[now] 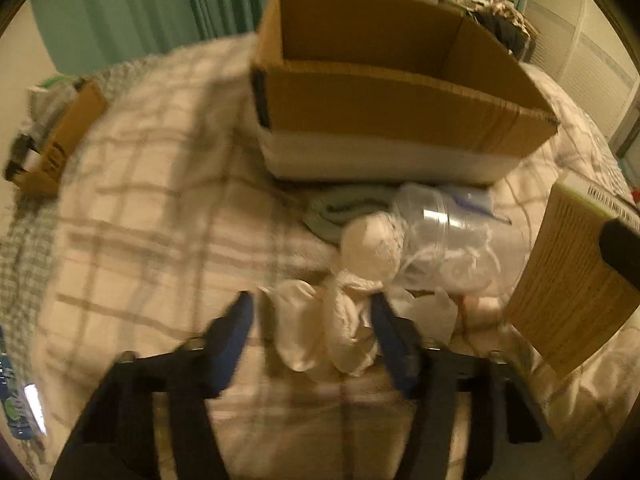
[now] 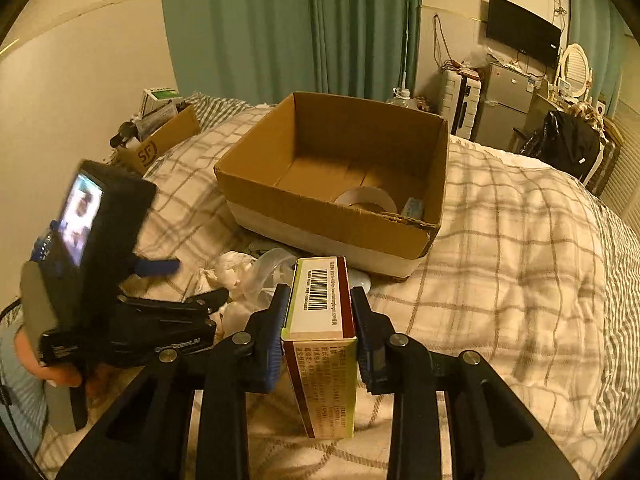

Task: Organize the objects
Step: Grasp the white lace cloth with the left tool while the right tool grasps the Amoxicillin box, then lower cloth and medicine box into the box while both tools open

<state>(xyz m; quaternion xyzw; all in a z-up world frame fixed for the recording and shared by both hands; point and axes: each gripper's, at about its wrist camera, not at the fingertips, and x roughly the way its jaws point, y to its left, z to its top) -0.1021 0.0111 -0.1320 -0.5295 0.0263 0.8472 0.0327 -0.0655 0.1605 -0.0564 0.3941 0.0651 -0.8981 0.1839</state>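
Observation:
An open cardboard box (image 1: 384, 92) stands on the checked bedspread (image 1: 152, 200); in the right wrist view the box (image 2: 336, 184) holds a tape roll (image 2: 366, 199) and a small blue packet (image 2: 414, 207). My left gripper (image 1: 312, 304) is open, its fingers on either side of a knotted white cloth bundle (image 1: 344, 320) lying on the bed. A clear plastic jar (image 1: 452, 240) and a grey-green cloth (image 1: 344, 208) lie just beyond it. My right gripper (image 2: 320, 292) is shut on a small carton with a barcode (image 2: 320, 320), held above the bed; the carton also shows at the right of the left wrist view (image 1: 568, 280).
A second cardboard box (image 2: 160, 144) with clutter sits at the far left of the bed. Green curtains (image 2: 280, 28) hang behind. A fridge (image 2: 504, 100), suitcase (image 2: 460, 100) and dark bag (image 2: 564, 144) stand past the bed's far right. The left gripper body (image 2: 104, 280) is close beside my right.

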